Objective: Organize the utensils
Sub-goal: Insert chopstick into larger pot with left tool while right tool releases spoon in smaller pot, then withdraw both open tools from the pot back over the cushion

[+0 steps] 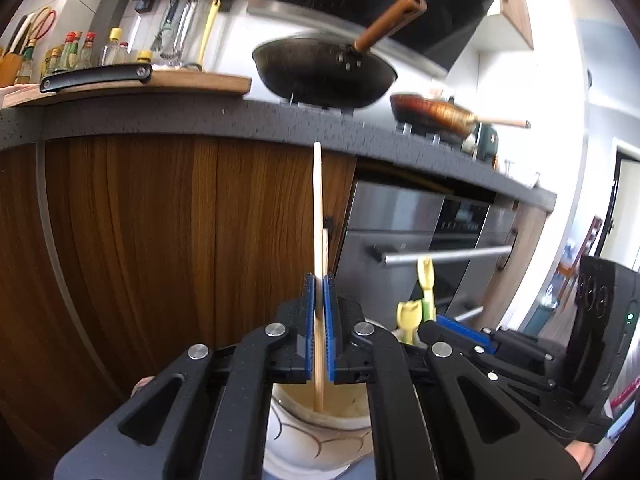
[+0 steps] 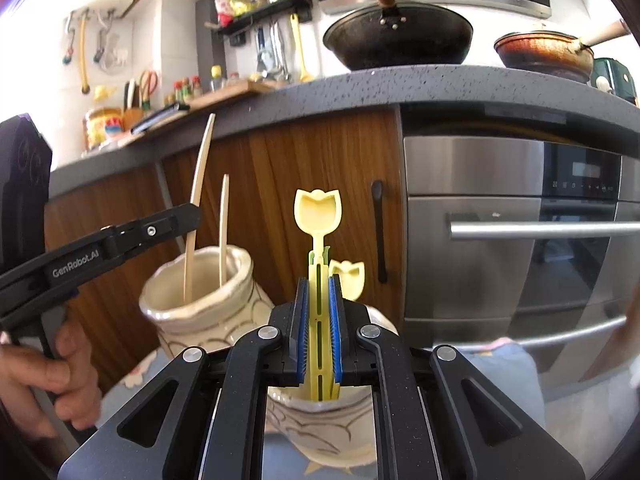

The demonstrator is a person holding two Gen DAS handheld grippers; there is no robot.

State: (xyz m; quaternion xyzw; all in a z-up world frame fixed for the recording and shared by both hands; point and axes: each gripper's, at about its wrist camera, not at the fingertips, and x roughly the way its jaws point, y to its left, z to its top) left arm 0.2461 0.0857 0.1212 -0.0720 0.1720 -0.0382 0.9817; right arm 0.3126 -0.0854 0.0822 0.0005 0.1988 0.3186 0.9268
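My left gripper (image 1: 319, 280) is shut on a long wooden chopstick (image 1: 317, 208) that stands upright with its lower end inside a cream ceramic jar (image 1: 320, 440) below the fingers. A second, shorter chopstick (image 1: 325, 248) stands just behind it. My right gripper (image 2: 318, 284) is shut on the stem of a yellow tulip-shaped spoon (image 2: 318, 210), whose lower end is inside another cream jar (image 2: 320, 428). A second yellow tulip spoon (image 2: 349, 276) stands behind it. In the right wrist view the chopstick jar (image 2: 208, 304) sits to the left, with the left gripper (image 2: 188, 214) at the taller chopstick (image 2: 200, 184).
Both jars stand on a blue-patterned cloth (image 2: 500, 372) in front of wooden cabinet doors (image 1: 160, 240) and a steel oven (image 2: 520, 240). Above is a grey counter (image 2: 400, 84) with a black wok (image 1: 324, 68), a copper pan (image 1: 436, 114), a cutting board (image 1: 160, 84) and bottles.
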